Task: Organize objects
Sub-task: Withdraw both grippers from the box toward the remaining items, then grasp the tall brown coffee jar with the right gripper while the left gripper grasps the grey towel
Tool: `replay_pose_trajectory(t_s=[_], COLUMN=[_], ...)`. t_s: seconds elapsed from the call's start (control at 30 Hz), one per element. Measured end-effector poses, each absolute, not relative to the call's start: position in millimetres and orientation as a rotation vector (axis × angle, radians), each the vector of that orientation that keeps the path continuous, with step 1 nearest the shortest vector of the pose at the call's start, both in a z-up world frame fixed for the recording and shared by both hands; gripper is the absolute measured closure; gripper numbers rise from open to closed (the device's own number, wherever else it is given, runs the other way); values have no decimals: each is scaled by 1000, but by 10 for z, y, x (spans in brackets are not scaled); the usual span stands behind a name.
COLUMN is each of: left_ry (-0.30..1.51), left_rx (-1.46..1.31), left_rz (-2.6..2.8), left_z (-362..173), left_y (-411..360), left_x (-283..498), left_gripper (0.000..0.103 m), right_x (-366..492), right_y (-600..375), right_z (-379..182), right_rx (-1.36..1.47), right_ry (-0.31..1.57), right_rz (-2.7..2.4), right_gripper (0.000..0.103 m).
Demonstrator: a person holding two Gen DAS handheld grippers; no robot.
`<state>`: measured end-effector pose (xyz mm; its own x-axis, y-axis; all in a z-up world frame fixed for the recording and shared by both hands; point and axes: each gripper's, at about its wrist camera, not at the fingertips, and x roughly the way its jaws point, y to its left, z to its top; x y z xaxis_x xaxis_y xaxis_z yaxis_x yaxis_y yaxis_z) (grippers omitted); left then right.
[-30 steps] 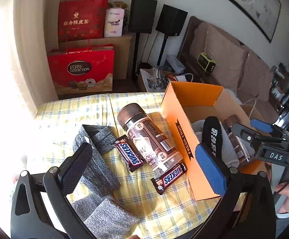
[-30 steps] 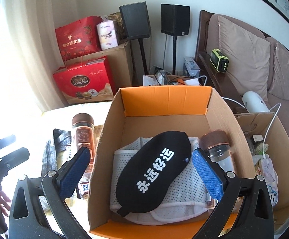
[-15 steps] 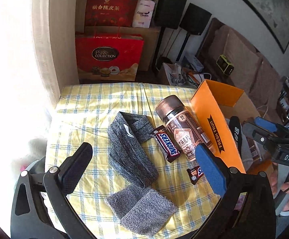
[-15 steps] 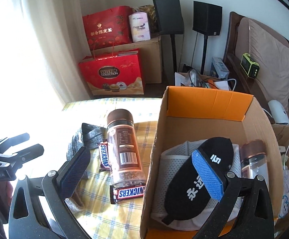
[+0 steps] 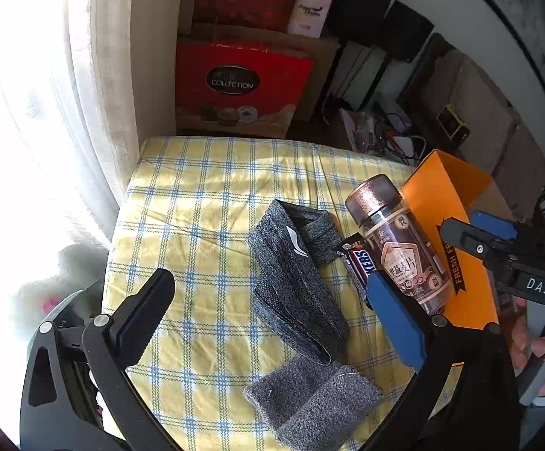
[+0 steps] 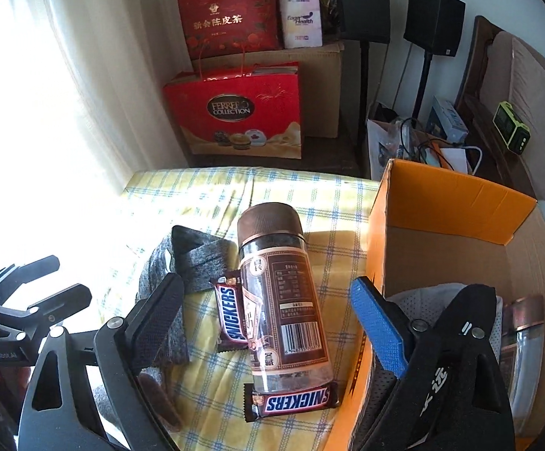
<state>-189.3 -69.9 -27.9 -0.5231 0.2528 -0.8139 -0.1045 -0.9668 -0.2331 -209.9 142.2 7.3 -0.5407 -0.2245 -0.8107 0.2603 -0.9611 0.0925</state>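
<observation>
A brown-capped jar (image 6: 280, 300) lies on the yellow checked cloth (image 5: 204, 195), also in the left wrist view (image 5: 396, 244). Two Snickers bars lie by it: one along its left side (image 6: 231, 308), one at its base (image 6: 291, 404). A grey sleeve (image 5: 295, 282) and a grey folded cloth (image 5: 310, 402) lie left of them. The orange cardboard box (image 6: 449, 203) at the right holds a white mesh item (image 6: 422, 300), a black eye mask (image 6: 460, 338) and another jar (image 6: 524, 338). My left gripper (image 5: 272, 312) is open above the grey sleeve. My right gripper (image 6: 268, 319) is open above the jar.
Red gift bags (image 6: 234, 112) and a cardboard carton (image 6: 321, 86) stand beyond the table's far edge. Black speakers on stands (image 6: 434, 18) and a sofa (image 6: 535, 86) are at the back right. A bright curtained window (image 5: 46, 112) is on the left.
Both grippers have swung left, away from the box. The right one went from over the box to over the jar; the left one from the jar to over the grey sleeve. Both stay open.
</observation>
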Motion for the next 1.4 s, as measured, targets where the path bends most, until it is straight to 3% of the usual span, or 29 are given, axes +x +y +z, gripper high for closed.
replay_pose_trajectory(t_s=[0.4,0.5,0.8,0.93,1.1,1.17,1.2,1.27,1.4], left_ry=[-235,-225,-174,-129,-218,-251,-257,-262,-282], left_rx=[-1542,-1573,-1591,-1580,-1577,-1563,-1551,-1527,-1486], left_rz=[2476,2441,2395,2414,2420,2425,2433,2448,2458], left_z=[-815,-943,-1102,-1094,-1089,-1064,-1045,-994,-863], left_y=[-610,-534,-332,-263,-308,-348,-365,-410,-461], left_x=[-2204,-2259,-2338,-2351,-2385,-2375,-2366,-2355,-2355], left_gripper=[2,8,37,70,83,95,96,97,97], right_x=[-2354,-2437,-2543,-2556,-2605,-2597,-2593,-2586,-2566], right_y=[1179,1155,1083,1026,941,914,918,944,1031], right_z=[-298,-419,-569,-628,-806,-848,-845,-817,-759], right_rx=[1431,1484,1534,1545,1612,1613,1608,1589,1552], right_ry=[221,251,333,431,655,710,710,701,665], right_rz=[-2503,-2492,-2468,-2484,-2485,-2490,-2494,-2510,-2518], right_gripper=[12,12,14,17,17,20,22,37,37])
